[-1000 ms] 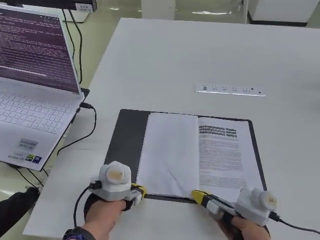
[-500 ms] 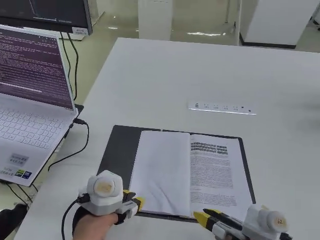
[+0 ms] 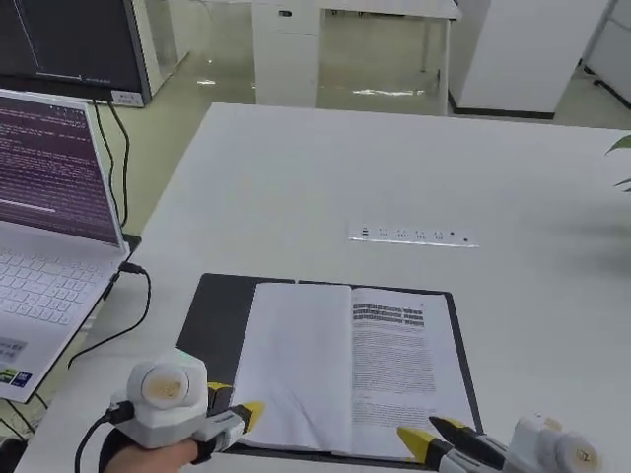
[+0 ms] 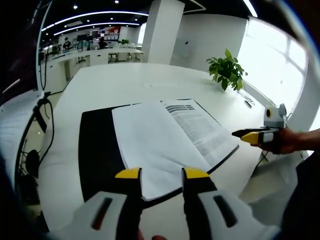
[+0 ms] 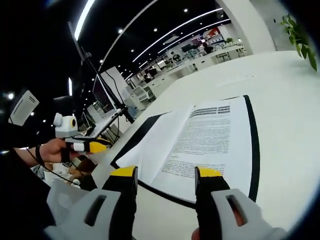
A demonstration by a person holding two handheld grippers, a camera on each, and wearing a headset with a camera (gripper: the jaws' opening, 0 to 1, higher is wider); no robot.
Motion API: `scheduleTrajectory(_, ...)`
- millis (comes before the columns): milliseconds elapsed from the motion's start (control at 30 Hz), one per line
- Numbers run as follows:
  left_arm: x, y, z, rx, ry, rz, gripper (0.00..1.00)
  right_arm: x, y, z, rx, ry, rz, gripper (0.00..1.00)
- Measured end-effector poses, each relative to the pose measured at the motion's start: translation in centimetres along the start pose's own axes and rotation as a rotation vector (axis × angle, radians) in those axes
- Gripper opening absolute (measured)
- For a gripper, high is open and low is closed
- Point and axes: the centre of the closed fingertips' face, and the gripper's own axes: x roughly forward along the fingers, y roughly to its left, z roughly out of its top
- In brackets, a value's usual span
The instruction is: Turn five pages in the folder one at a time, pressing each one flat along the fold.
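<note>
Laptop (image 3: 44,266), cable (image 3: 148,292) crowd left of folder (image 3: 222,315); open table (image 3: 552,325) right; power strip (image 3: 412,236) beyond.

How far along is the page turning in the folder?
The folder lies open: a blank sheet rests on the left, a printed page on the right. The left gripper and right gripper are open at the near edge, holding nothing. How many turns are left can't be counted.
</note>
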Motion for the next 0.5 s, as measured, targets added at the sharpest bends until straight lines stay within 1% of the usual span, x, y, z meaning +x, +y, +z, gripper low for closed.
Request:
scheduleTrajectory(33, -0.3, 0.0, 0.4, 0.000, -0.011, 0.006, 0.30, -0.5, 0.0, 0.3, -0.011, -0.004, -0.004, 0.46)
scheduleTrajectory(67, -0.5, -0.1, 0.7, 0.005, -0.015, 0.009, 0.31, -0.7, 0.0, 0.6, -0.019, -0.010, -0.008, 0.46)
scheduleTrajectory(167, -1.0, -0.2, 1.1, 0.033, -0.016, 0.016, 0.33, -1.7, 0.1, 1.2, -0.031, -0.029, -0.017, 0.48)
scheduleTrajectory(333, -1.9, -0.2, 1.8, 0.050, -0.031, 0.013, 0.36, -2.8, 0.0, 1.8, -0.058, -0.038, -0.029, 0.53)
scheduleTrajectory(433, -2.7, -0.1, 2.3, 0.059, -0.046, 0.014, 0.39, -3.6, 0.1, 2.5, -0.074, -0.053, -0.036, 0.56)
scheduleTrajectory(500, -3.2, -0.1, 2.7, 0.065, -0.059, 0.014, 0.40, -4.0, -0.1, 2.8, -0.081, -0.065, -0.040, 0.58)
